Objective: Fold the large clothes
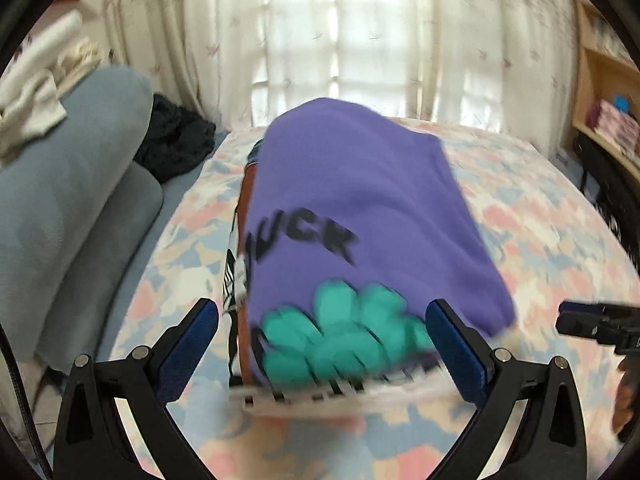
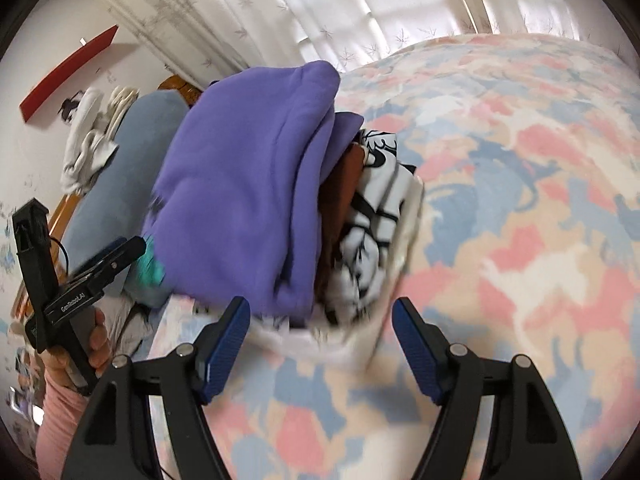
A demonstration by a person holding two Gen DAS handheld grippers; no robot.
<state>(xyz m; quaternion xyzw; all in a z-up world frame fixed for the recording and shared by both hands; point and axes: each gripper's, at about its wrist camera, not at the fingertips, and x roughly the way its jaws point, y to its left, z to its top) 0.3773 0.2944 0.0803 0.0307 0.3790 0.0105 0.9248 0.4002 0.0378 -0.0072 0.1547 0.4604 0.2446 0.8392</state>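
A folded purple sweatshirt with black letters and a teal print tops a stack of folded clothes on the bed. Under it lie a rust-brown garment and a black-and-white patterned one, all blurred. My left gripper stands open at the near end of the stack, and its blue pads do not press on the cloth. My right gripper is open too, just short of the stack's side. The right wrist view also shows the left gripper, held by a hand in a pink sleeve.
The bed wears a pastel pink, blue and cream cover. Blue-grey pillows with white clothes on them line the left side, beside a dark garment. Sheer curtains hang behind; a wooden shelf stands right.
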